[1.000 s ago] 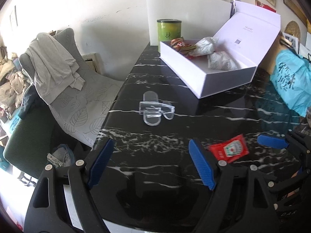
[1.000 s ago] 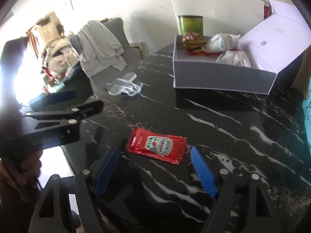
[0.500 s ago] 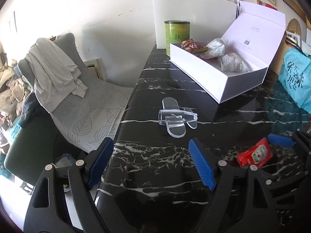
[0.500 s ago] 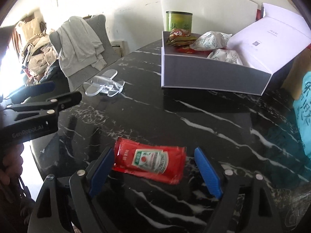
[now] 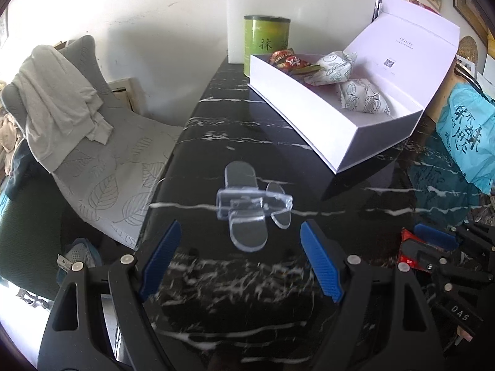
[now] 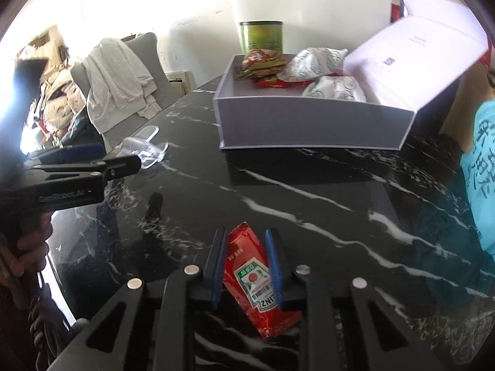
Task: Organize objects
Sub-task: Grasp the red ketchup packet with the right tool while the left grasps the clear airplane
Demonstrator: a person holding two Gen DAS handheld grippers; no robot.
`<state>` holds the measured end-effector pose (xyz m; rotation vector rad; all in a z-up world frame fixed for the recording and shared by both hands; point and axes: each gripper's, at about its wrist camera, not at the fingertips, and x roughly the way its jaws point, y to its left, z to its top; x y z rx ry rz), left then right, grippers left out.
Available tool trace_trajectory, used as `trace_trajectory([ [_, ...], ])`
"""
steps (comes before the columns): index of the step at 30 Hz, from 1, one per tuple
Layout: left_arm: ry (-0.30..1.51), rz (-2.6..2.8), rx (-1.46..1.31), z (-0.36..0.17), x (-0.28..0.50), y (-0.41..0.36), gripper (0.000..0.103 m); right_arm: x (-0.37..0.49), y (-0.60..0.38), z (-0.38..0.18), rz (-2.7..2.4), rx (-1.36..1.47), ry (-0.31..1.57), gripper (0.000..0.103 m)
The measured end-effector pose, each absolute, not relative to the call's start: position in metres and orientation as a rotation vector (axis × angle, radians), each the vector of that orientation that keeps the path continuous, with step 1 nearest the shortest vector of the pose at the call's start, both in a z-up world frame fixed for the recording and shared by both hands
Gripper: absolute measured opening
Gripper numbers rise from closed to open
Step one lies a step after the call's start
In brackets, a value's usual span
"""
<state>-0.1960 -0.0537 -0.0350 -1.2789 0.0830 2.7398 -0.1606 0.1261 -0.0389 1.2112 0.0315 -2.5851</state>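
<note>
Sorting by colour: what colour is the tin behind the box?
Green tin, black lid; clearest in the left wrist view.

Black white-veined marble tabletop [image 5: 235,123], scuffed white wall [image 5: 148,24], grey leaf-patterned chair [image 5: 117,160] draped with pale cloth [image 5: 55,99], strong daylight at left.

right tool [image 6: 244,266] closing, pinching ketchup packet [image 6: 252,281]

A black marble table [image 5: 235,123] with white veins is carrying everything here. An open white box [image 5: 312,117] is sitting on it toward the far side, with a green tin [image 5: 266,43] standing just behind it at the wall end. A clear plastic stand [image 5: 247,207] is lying nearer the front, and a red ketchup packet [image 6: 256,281] is lying on the near edge.
</note>
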Motion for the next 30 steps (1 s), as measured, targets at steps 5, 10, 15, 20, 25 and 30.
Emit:
trace_trajectory([
  [5, 0.114, 2.727, -1.312, -0.039, -0.210, -0.047, 0.079, -0.167, 0.148, -0.039, -2.505, 1.205, -0.089, 0.033],
  [10, 0.223, 2.734, -1.340, -0.046, -0.218, -0.033, 0.080, -0.157, 0.148, -0.039, -2.478, 1.188, 0.024, 0.051],
  [15, 0.297, 2.752, -1.320, -0.046, -0.222, -0.024, 0.080, -0.146, 0.138, -0.042, -2.465, 1.178, 0.242, 0.053],
  [20, 0.205, 2.747, -1.332, -0.047, -0.229, -0.028, 0.080, -0.146, 0.136, -0.045, -2.436, 1.175, 0.271, 0.053],
  [25, 0.028, 2.743, -1.370, -0.049, -0.234, -0.041, 0.066, -0.148, 0.139, -0.044, -2.498, 1.188, 0.262, 0.029],
  [30, 0.006, 2.763, -1.392, -0.048, -0.232, -0.040, 0.060, -0.153, 0.153, -0.044, -2.545, 1.200, 0.145, 0.021],
])
